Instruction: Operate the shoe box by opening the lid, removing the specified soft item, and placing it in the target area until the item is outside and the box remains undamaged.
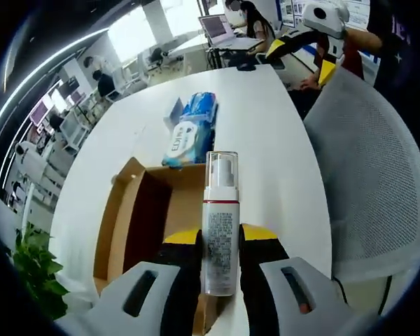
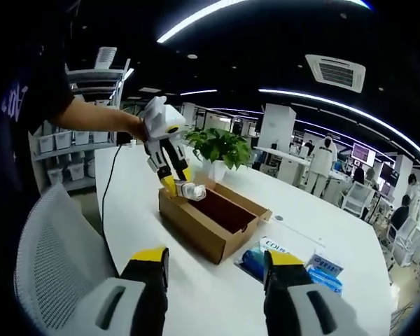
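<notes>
Left gripper view.
- Left gripper point(image 1: 220, 269): jaws closed on a pump bottle point(image 1: 220, 224), gripped at its lower body; the bottle stands upright between them, cap and nozzle uppermost.
- Shoe box point(image 1: 136, 217): brown cardboard, open, dark inside, lying on the white surface point(image 1: 266, 119) directly below and behind the bottle (so we judge the bottle lifted clear of the box, or nearly so).
- Blue packet of wipes point(image 1: 189, 129): flat on the surface just beyond the far end of the box.
- Mesh chair point(image 1: 374, 182) to one side; the right gripper point(image 1: 325, 49) well apart, near the far edge.

Right gripper view.
- Right gripper point(image 2: 213, 280): jaws wide apart, nothing between them, hanging above the surface.
- Box at mid-surface, with the left gripper over its far end holding the bottle; wipes packet lies just beside the near end.
- Potted plant point(image 2: 220, 147) stands behind the box.

Handling, as we judge it.
- The bottle looks light, stiff and smooth plastic, prone to slipping; a grip on the labelled body is sounder than on the clear cap.
- The wipes packet is the soft thing here: light, yielding, best pinched across its middle.
</notes>
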`<state>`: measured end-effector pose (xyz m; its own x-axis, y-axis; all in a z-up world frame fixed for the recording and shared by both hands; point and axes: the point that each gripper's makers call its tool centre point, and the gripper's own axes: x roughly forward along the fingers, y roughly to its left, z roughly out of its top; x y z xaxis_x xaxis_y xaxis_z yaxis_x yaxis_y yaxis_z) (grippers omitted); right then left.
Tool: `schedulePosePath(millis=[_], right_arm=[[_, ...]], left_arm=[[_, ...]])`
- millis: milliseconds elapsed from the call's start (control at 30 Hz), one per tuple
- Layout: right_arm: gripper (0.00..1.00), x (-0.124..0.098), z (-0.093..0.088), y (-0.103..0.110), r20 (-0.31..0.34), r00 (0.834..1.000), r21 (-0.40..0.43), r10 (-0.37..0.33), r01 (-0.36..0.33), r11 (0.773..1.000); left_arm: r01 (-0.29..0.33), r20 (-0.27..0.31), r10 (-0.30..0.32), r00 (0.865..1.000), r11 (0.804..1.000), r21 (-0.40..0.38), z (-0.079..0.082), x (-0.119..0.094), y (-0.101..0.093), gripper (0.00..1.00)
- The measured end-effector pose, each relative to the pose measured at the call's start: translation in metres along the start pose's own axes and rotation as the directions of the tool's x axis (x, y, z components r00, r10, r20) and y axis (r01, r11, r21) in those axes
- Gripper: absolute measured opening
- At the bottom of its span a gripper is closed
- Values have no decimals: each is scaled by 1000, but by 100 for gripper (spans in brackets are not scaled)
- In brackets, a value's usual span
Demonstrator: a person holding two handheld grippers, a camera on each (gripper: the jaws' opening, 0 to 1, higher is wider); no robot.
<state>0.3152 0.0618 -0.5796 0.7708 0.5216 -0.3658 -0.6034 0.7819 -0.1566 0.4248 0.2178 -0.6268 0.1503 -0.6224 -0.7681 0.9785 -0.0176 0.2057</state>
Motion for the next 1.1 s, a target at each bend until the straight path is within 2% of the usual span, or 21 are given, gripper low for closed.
schedulePosePath(millis=[333,733,1100], right_arm=[[45,8,6,13,3,998,-2,63,-63,998],[43,22,13,29,13,991,-39,131,-130,991],[38,33,19,47,12,974,-88,226,-225,971]], left_arm=[[73,29,-74,997,996,42,17,3,-27,19],[83,74,-90,993,992,98,37,1,-42,19],[169,118,-186,975,976,141,51,4,-67,19]])
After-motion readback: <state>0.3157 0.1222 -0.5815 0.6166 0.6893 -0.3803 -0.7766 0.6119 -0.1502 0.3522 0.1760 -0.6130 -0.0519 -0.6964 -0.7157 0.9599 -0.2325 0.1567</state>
